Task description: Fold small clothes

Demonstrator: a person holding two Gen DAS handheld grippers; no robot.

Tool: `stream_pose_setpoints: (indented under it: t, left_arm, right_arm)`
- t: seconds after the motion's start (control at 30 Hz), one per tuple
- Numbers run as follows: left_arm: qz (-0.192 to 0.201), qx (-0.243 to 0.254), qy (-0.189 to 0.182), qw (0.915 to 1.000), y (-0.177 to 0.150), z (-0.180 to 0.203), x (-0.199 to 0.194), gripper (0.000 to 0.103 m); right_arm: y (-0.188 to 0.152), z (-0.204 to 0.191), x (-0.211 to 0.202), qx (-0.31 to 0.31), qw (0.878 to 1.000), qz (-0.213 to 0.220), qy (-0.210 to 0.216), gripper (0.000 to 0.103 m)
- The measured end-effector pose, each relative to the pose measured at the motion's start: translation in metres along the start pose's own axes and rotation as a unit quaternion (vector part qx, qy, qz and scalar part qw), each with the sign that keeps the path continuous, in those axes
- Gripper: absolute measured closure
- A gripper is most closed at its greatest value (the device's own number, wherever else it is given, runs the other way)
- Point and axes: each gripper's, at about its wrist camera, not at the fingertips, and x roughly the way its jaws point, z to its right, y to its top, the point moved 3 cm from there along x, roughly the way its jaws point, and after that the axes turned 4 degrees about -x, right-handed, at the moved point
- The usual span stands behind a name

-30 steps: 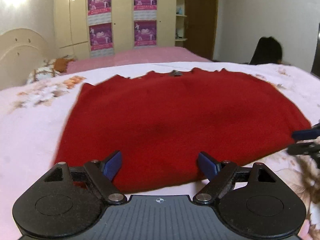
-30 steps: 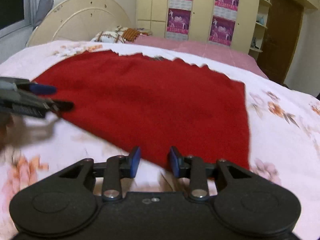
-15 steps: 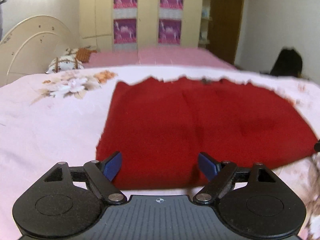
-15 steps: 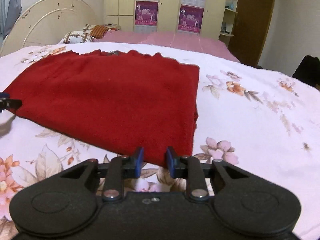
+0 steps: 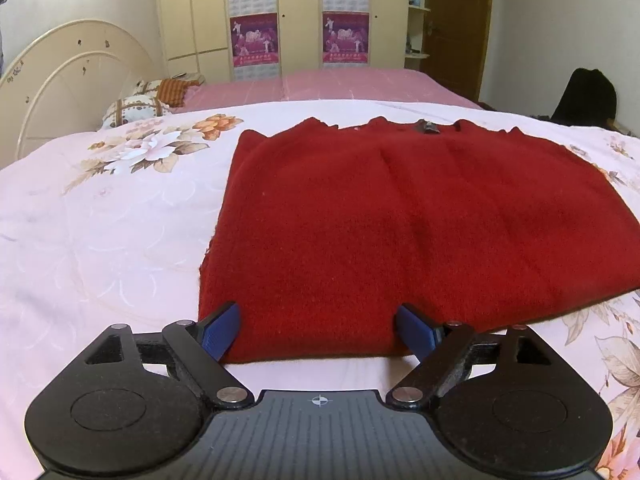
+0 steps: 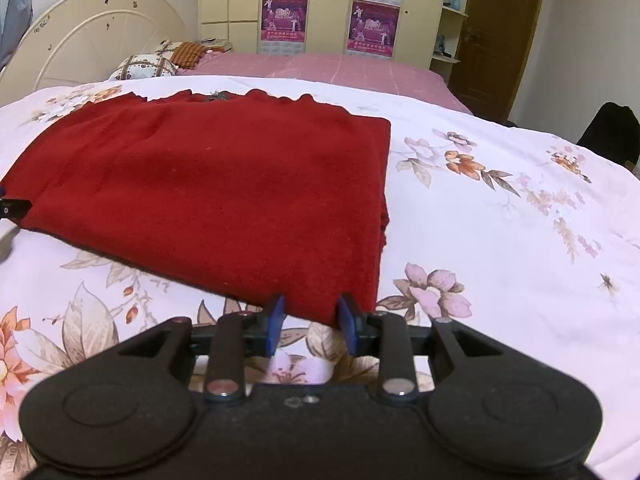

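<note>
Red knit lies flat on the bed: the folded sweater (image 5: 400, 216) spread over the pale floral bedspread (image 5: 100, 240). My left gripper (image 5: 318, 330) sits at its near left corner with the jaws wide apart, the near hem lying in the gap between them; neither blue pad presses the cloth. My right gripper (image 6: 311, 326) is at the near right corner, its jaws much closer together and opening, the corner of the sweater (image 6: 208, 192) between them; the pads stand beside the fabric without pinching it.

The left wrist view shows the sweater's left edge, straight and slightly frayed, and the dark tag (image 5: 427, 127) at the far neckline. The right wrist view shows what that one lacks: the right edge (image 6: 385, 216), where stacked layers show, and a dark tip of my other gripper (image 6: 14, 206) at the far left corner. Both views take in the cream headboard (image 6: 92, 36) and the purple posters (image 5: 254, 38) on the wardrobe.
</note>
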Motion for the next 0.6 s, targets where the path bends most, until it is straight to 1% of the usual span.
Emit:
stream_pose_setpoints:
  t: [0.1, 0.13, 0.2, 0.23, 0.3, 0.4, 0.53, 0.6]
  left_arm:
    - [-0.001, 0.003, 0.003, 1.0, 0.003, 0.003, -0.009, 0.019]
    - [0.001, 0.006, 0.002, 1.0, 0.002, 0.004, -0.012, 0.019]
    - [-0.002, 0.011, 0.003, 0.9999, 0.0, 0.006, -0.011, 0.019]
    - [-0.004, 0.012, 0.004, 0.9999, -0.001, 0.006, -0.009, 0.019]
    - [-0.003, 0.012, 0.004, 0.9999, -0.002, 0.007, -0.009, 0.019]
    - [-0.006, 0.014, 0.005, 0.9999, -0.001, 0.007, -0.009, 0.019]
    - [-0.009, 0.013, 0.008, 0.9999, -0.001, 0.005, -0.012, 0.019]
    - [-0.004, 0.003, 0.006, 1.0, -0.002, 0.002, -0.02, 0.019]
  right_arm:
    - [0.002, -0.001, -0.006, 0.001, 1.0, -0.005, -0.003, 0.073]
    - [0.005, -0.002, -0.012, 0.004, 1.0, 0.0, -0.004, 0.072]
    - [0.009, -0.002, -0.022, 0.004, 1.0, 0.027, -0.002, 0.071]
    - [0.011, -0.003, -0.024, -0.001, 0.999, 0.032, -0.005, 0.071]
    - [0.011, -0.004, -0.021, -0.004, 1.0, 0.027, -0.006, 0.071]
    - [0.005, -0.002, -0.005, 0.003, 1.0, -0.008, -0.008, 0.071]
    - [0.003, -0.007, -0.002, -0.016, 1.0, -0.007, -0.018, 0.07]
    - [0.004, -0.005, -0.005, -0.009, 1.0, -0.005, -0.014, 0.07]
